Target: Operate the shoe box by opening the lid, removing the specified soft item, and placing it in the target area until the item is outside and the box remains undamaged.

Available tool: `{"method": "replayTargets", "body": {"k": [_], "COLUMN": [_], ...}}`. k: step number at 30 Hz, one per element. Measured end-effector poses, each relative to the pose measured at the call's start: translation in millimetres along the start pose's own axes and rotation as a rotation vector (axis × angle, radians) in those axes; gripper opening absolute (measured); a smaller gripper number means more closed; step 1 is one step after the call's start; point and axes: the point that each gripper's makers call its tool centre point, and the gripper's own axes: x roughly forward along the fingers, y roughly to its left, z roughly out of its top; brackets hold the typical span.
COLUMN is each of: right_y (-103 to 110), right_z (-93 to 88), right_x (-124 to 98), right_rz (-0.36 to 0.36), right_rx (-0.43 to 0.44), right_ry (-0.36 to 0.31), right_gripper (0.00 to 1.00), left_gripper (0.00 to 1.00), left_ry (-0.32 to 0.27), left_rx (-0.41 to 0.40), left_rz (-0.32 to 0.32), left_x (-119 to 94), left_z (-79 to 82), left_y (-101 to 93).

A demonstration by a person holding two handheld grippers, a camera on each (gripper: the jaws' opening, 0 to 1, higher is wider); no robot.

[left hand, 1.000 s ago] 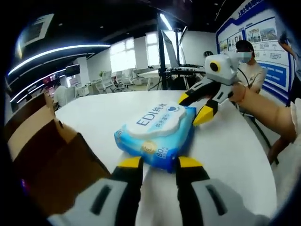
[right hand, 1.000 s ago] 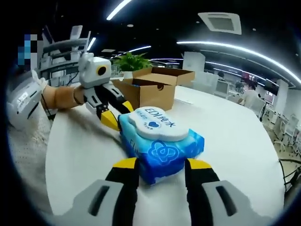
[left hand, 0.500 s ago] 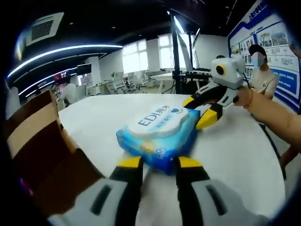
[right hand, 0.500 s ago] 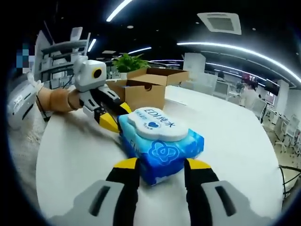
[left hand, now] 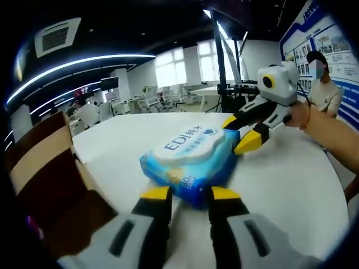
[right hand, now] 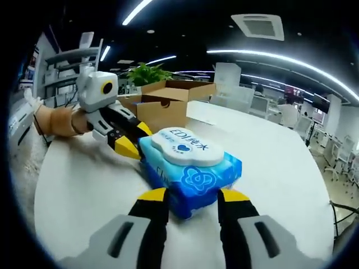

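Only the cameras have drifted: the wipes pack (left hand: 192, 157) lies mid-desk (left hand: 280, 185) beside the open shoe box (right hand: 168, 106), its long axis spanning from left gripper (left hand: 189, 194) to right gripper (right hand: 188, 197), each part-open astride an end.

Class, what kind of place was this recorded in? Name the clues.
Probably an open-plan office or lab: rows of desks and chairs, long ceiling strip lights, a ceiling air vent, and posters on a wall.
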Motion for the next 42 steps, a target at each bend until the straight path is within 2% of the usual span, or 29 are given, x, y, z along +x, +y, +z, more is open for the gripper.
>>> {"method": "replayTargets", "body": {"k": [6, 15, 29, 32, 34, 35, 38, 40, 42], "right_y": [-6, -9, -25, -23, -21, -19, -16, -8, -1], "right_z": [1.8, 2.1, -1.5, -3.1, -1.7, 2.9, 23.0, 35.3, 40.1], "right_x": [4, 4, 0, -3, -5, -7, -15, -17, -14], "right_rz": [0.005, 0.03, -0.001, -0.017, -0.031, -0.038, -0.076, -0.073, -0.061], "right_rx": [-0.008, -0.035, -0.026, -0.032, -0.049, -0.053, -0.117, -0.164, -0.167], "right_ry": [0.0, -0.015, -0.023, -0.025, -0.036, -0.059, -0.126, -0.153, -0.144], "right_gripper": [0.35, 0.34, 0.33, 0.35, 0.43, 0.48, 0.48, 0.49, 0.49], "left_gripper": [0.26, 0.26, 0.25, 0.21, 0.21, 0.22, 0.22, 0.22, 0.22], "left_ry": [-0.008, -0.015, -0.016, -0.029, -0.041, -0.047, -0.072, -0.095, -0.104], "left_rx": [-0.013, 0.01, 0.029, 0.04, 0.044, 0.045, 0.053, 0.06, 0.06], "left_rz": [0.018, 0.044, 0.056, 0.042, 0.027, 0.015, -0.017, -0.036, -0.055], "left_x": [3, 5, 19, 12, 5, 1, -12, -23, -32], "left_z": [1.6, 4.0, 11.7, 13.4, 16.7, 18.5, 24.8, 31.4, 35.2], "left_y": [5.8, 4.8, 4.7, 3.0, -1.1, -4.6, -13.5, -17.5, -21.0]}}
